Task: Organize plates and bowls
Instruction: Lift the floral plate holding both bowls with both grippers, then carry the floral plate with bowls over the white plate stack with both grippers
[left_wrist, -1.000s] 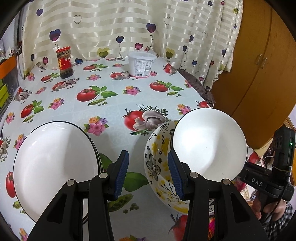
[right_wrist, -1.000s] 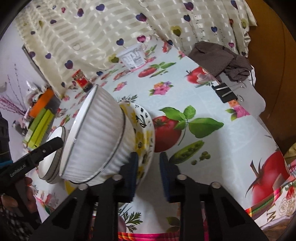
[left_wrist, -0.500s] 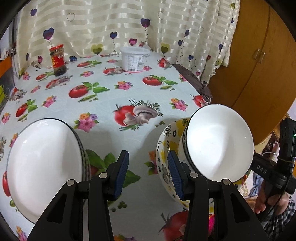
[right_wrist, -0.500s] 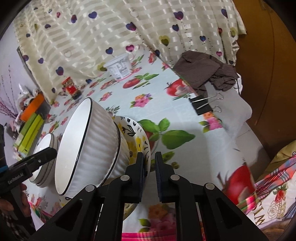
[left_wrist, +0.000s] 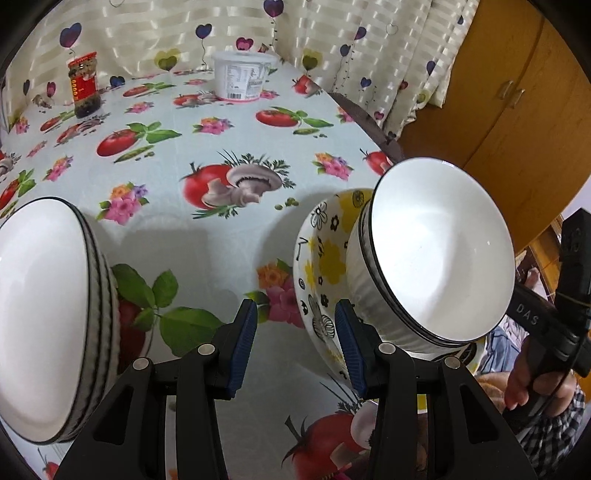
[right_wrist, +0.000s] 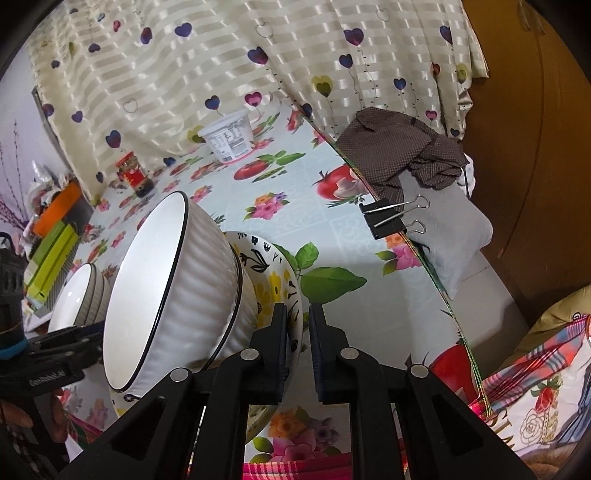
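Ribbed white bowl (right_wrist: 177, 288) with thin black rim, glossy inside, tipped on its side and nested in floral bowl (right_wrist: 275, 291), yellow and black flowers on white glaze. Both just left of right gripper (right_wrist: 297, 332); jaws pinched onto the floral bowl's rim, narrow gap. Same pair just right of left gripper (left_wrist: 293, 336) in left wrist view; blue ribbed pads (left_wrist: 245, 343) spread wide, gripping nothing, above the table. Stacked white bowls (left_wrist: 44, 314), grey ribbed outside, left of left gripper. Glossy vegetable-print tablecloth (left_wrist: 221, 122) beneath. Far ahead: plastic tub (left_wrist: 242, 75), red-label jar (left_wrist: 84, 85). Binder clip (right_wrist: 388, 218) on table edge, right of right gripper.
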